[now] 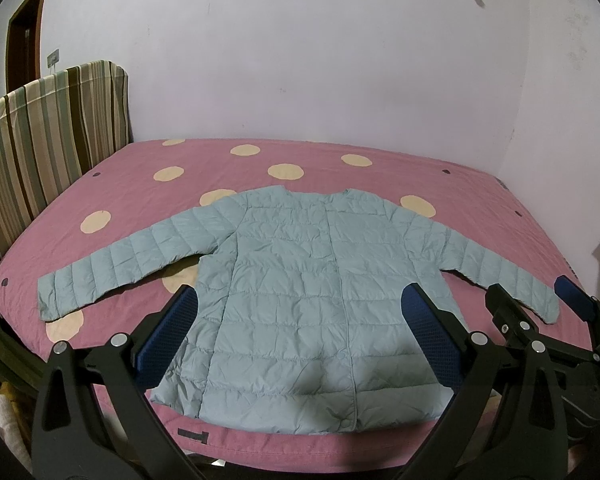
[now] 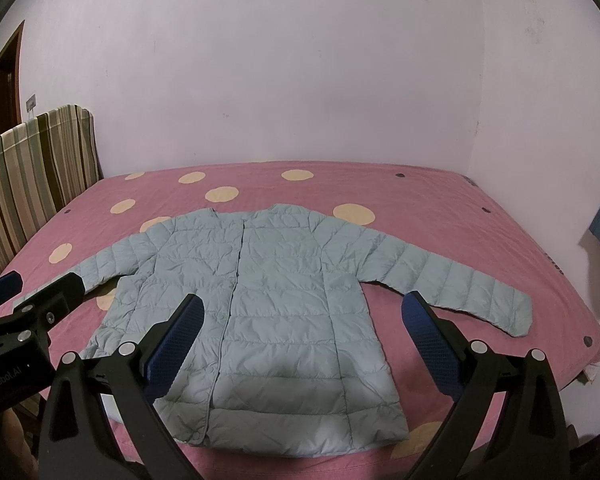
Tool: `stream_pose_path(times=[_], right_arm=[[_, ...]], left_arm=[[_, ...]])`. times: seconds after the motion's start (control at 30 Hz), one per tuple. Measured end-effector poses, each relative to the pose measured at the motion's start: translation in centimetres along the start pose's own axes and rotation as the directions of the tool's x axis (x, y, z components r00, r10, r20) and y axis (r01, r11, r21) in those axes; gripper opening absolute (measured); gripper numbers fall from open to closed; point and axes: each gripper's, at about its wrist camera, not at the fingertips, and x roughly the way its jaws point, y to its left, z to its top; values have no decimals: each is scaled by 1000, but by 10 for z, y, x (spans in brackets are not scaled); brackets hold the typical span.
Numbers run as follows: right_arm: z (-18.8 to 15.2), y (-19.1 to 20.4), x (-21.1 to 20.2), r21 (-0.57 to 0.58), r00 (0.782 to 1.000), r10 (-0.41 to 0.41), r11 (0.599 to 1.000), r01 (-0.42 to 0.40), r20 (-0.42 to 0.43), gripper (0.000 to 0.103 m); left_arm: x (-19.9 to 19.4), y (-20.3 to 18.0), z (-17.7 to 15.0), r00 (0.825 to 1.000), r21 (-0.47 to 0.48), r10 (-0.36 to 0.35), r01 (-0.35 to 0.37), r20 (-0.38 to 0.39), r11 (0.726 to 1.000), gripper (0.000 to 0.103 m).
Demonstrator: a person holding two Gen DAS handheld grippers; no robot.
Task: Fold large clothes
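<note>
Left gripper [image 1: 300, 328] fingers wide apart, empty | right gripper [image 2: 300, 336] same | jacket [image 1: 312, 280] flat on bed [image 1: 140, 184] | pinch each cuff, fold sleeves inward evenly

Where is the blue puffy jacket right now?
The jacket lies flat on the pink spotted bed, sleeves spread out, collar toward the wall. Both views show it just ahead of the open tongs.

A pale blue jacket [image 2: 260, 312] lies flat on the pink bed [image 2: 420, 184], apparently beneath the wide-spread right gripper [image 2: 300, 320].
</note>
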Motion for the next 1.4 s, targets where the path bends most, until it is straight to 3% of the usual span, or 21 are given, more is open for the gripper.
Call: stream_pose_path(times=[0.33, 0.57, 0.7, 0.83, 0.97, 1.13, 1.23, 1.3, 1.33, 1.4], right_arm=[[-3, 1, 5, 2, 1000, 3, 1000, -3, -9, 98], [-8, 0, 35, 10, 998, 22, 1000, -22, -51, 98], [-13, -8, 57, 42, 996, 33, 999, -29, -80, 98], [-19, -32, 82, 125, 994, 26, 992, -12, -106, 98], [-29, -70, 108, 222, 992, -48, 972, 74, -119, 98], [-37, -133, 140, 327, 973, -106, 930, 169, -204, 98], [-48, -177, 149, 430, 965, -140, 875, 225, -220, 98], [-58, -211, 150, 518, 959, -154, 815, 258, -236, 97], [-63, -222, 151, 542, 956, -157, 795, 271, -249, 94], [-72, -246, 154, 574, 943, -177, 757, 312, -281, 68]], left_arm=[[-1, 1, 3, 1000, -1, -4, 4, -14, 1000, 101], [27, 15, -3, 998, -19, -7, 5, -68, 1000, 101], [57, 28, -6, 994, -46, 25, -30, -102, 999, 101], [92, 64, -11, 983, -109, 114, -130, -144, 985, 101], [131, 112, -18, 955, -179, 209, -247, -209, 952, 101], [167, 177, -34, 897, -255, 327, -405, -297, 878, 101], [180, 211, -44, 850, -265, 413, -502, -329, 823, 101], [192, 231, -53, 821, -267, 447, -548, -356, 793, 101], [196, 242, -58, 807, -274, 457, -567, -374, 776, 101], [201, 254, -66, 790, -290, 468, -591, -397, 753, 101]])
